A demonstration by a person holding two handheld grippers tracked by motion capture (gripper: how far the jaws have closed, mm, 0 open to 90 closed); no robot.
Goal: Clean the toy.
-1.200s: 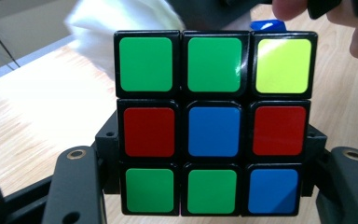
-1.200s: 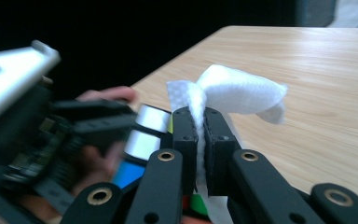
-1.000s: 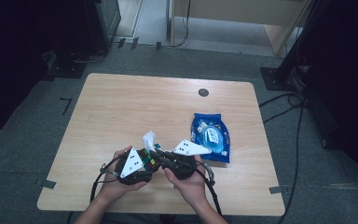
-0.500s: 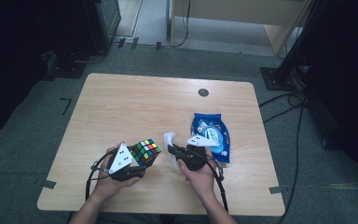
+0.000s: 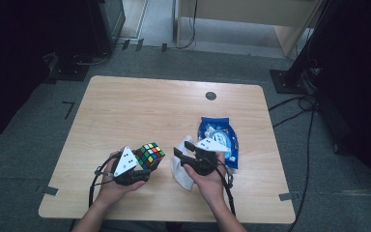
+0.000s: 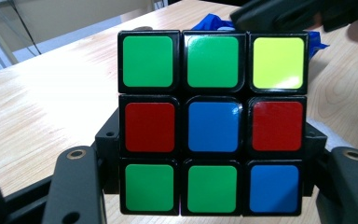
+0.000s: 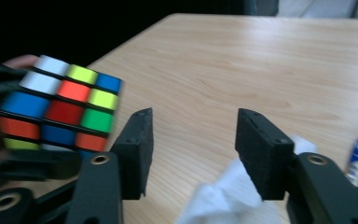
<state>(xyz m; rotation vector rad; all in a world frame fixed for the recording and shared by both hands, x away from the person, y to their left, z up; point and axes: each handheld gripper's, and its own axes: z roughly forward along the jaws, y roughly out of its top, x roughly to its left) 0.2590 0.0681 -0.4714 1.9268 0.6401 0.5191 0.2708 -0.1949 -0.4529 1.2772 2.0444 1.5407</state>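
Left gripper is clamped on the puzzle cube, held just above the worktop near its front edge. Right gripper has just been opening, nothing between its pads; the white cloth lies beneath it, beside the blue packet. Step in hand, as I judge it: wiping the cube, cloth just let go. Next move calls for regrasping the cloth or turning the cube.

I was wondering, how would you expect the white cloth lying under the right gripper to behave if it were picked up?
The white cloth lies crumpled in soft folds on the table, so it would probably hang limp rather than hold a shape. It looks thin and likely light. Pinched at one spot by the right gripper, whose jaws have just been opening with nothing between them, the rest would likely trail and drag.
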